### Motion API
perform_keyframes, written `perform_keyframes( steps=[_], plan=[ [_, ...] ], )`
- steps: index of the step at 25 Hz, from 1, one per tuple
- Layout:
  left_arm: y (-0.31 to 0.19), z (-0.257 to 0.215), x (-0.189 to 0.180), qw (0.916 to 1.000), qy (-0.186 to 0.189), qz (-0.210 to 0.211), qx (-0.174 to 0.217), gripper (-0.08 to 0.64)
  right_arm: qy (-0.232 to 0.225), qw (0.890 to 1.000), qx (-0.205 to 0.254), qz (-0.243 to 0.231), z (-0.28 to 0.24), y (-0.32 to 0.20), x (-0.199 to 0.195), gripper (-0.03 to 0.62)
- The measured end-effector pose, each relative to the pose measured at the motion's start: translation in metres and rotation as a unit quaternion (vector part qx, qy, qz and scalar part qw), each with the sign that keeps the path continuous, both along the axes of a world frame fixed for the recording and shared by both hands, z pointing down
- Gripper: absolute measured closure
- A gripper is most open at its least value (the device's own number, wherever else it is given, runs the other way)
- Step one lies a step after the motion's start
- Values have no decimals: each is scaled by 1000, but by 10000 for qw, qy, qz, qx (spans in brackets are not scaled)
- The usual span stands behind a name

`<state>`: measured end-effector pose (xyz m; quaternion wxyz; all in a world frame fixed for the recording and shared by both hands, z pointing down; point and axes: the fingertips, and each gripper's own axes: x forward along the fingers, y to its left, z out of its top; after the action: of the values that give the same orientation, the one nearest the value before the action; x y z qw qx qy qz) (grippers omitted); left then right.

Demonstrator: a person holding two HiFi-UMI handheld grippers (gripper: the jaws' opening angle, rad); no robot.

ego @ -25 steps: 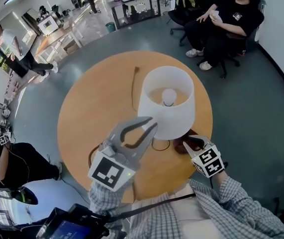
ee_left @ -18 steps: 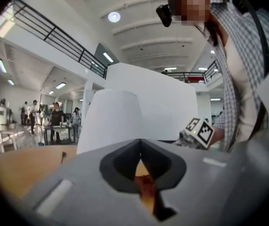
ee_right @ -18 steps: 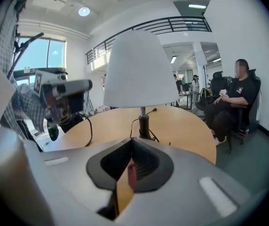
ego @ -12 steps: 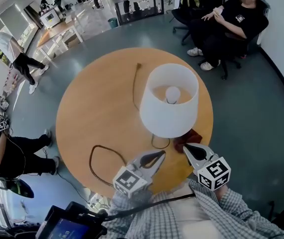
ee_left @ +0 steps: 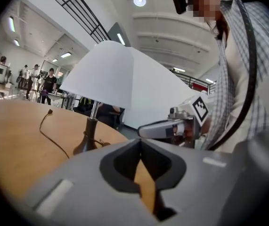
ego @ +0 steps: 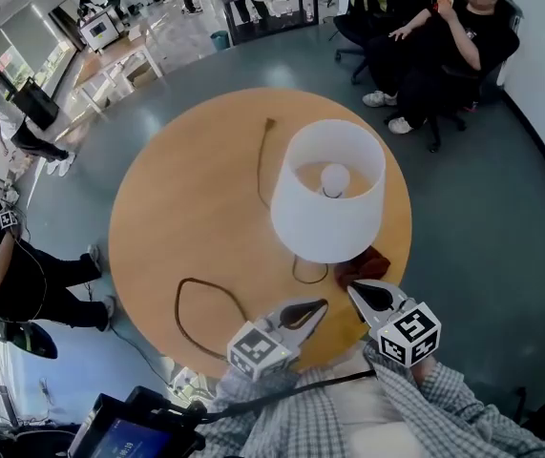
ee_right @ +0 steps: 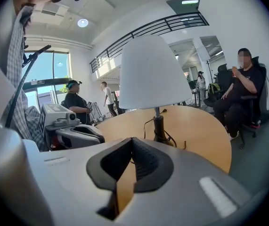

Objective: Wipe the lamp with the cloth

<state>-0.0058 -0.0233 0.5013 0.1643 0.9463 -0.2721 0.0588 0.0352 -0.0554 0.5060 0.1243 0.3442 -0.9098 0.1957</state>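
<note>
Lamp point(ego: 327, 191) near table's point(ego: 186, 189) right edge, cloth point(ego: 366, 263) beside base.

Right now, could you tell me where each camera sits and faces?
Head view: on the person's head, steeply down at table, lamp, cloth; left gripper, right gripper and checked sleeves show.
Left gripper view: on the left gripper, along its shut jaws toward the lamp; right gripper shows.
Right gripper view: on the right gripper, along its shut jaws toward the lamp; left gripper shows.
All three share the lamp.
</note>
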Motion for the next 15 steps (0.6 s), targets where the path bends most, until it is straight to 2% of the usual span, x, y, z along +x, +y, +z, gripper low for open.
perform_keyframes(
  steps=[4, 7, 15],
  plan=[
    [5, 1, 3, 9999, -67, 96, -113, 555, 17, 10000, -18, -33, 3, 1, 0, 588],
    [1, 7, 2, 9999, -98, 77, -5, 555, 35, 10000, -44, -78, 7, -1, 0, 588],
    [4, -1, 4, 9999, -88, 89, -94, 555, 86, 9998, -62, -187, 3, 2, -4, 588]
  ],
)
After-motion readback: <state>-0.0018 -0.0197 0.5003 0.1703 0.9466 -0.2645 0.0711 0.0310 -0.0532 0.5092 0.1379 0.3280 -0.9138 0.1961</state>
